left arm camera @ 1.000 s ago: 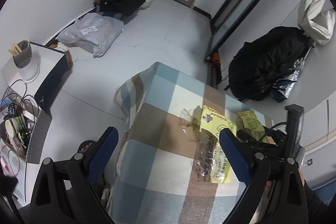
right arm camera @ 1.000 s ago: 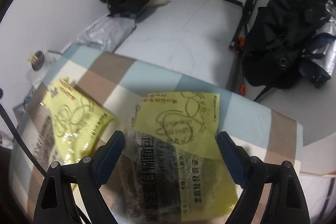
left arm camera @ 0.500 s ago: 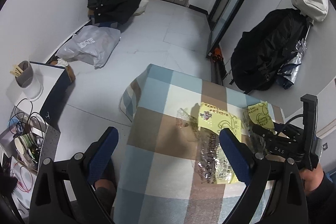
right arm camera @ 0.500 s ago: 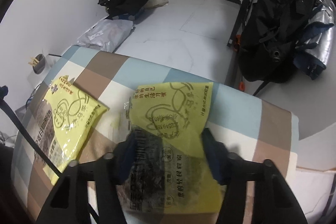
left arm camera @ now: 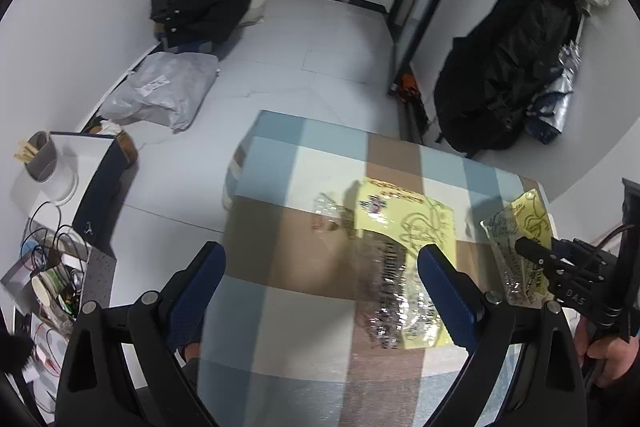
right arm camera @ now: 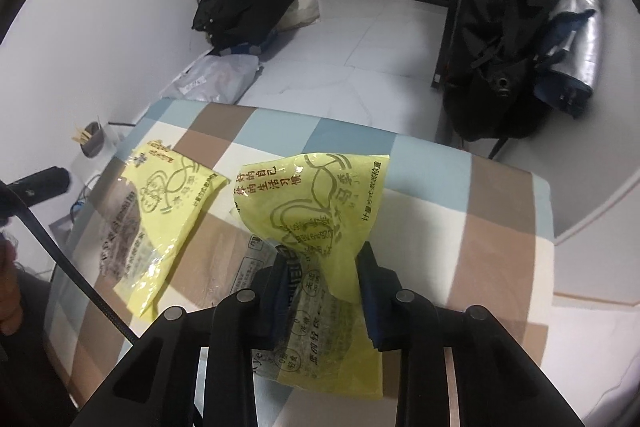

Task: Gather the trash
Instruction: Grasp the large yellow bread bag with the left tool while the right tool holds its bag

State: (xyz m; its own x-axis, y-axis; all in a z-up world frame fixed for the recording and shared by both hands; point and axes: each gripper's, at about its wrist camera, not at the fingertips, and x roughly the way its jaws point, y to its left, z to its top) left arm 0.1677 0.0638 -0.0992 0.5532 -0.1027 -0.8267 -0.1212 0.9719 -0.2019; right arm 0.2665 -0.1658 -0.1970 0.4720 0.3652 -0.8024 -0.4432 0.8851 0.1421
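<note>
A checked tablecloth in blue, brown and white squares covers the table and fills the near half of both views. Beyond it on the pale floor, a black backpack leans against the far right wall, and a heap of black clothing lies at the far left with a grey plastic bag just nearer.

Two yellow-and-clear snack wrappers are on the cloth. The right gripper has its blue-padded fingers closed tight on the held wrapper, pinching it at the waist so its yellow top bunches and stands up off the cloth near the table's right side. The second wrapper lies flat to its left, apart from it.

The left gripper hovers over the near part of the table with its jaws spread wide, nothing between them; the flat wrapper appears to lie under its right finger, though blur makes contact hard to judge.
</note>
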